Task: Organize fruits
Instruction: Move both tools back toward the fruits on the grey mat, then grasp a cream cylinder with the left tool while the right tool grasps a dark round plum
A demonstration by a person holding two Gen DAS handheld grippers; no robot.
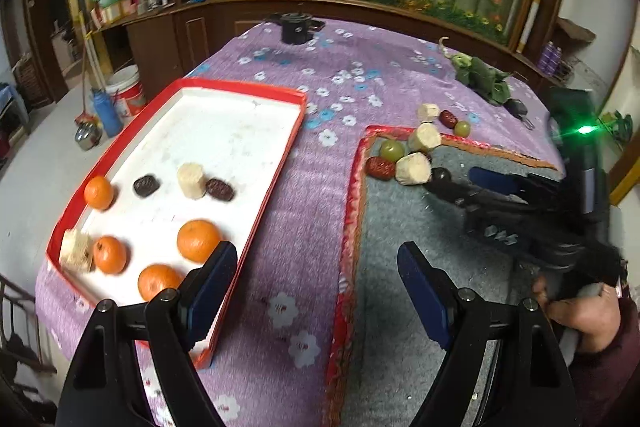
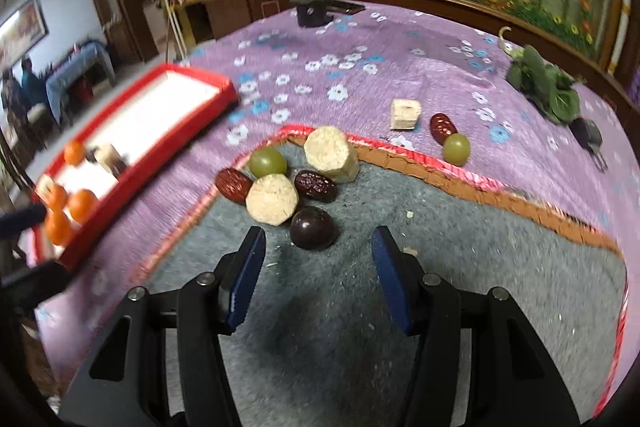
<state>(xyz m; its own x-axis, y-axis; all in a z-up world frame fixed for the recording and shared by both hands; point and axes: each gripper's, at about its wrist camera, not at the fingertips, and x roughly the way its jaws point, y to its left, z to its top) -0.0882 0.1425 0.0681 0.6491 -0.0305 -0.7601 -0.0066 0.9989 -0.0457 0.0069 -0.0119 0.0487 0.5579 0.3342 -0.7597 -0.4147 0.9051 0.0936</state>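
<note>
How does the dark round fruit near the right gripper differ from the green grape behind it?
The dark round fruit is deep purple-black and glossy; the green grape is pale yellow-green. The dark fruit looks larger and lies nearest the right gripper; the grape sits at the mat's corner. Both are round and rest on the mat.

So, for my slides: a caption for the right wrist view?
Open right gripper nears a dark plum among dates, grapes and cane chunks on the grey mat.

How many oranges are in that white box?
4. One orange sits by the left wall, one beside a pale chunk at the near-left corner, one mid-box, and one nearest, partly behind the left gripper. None looks hidden.
</note>
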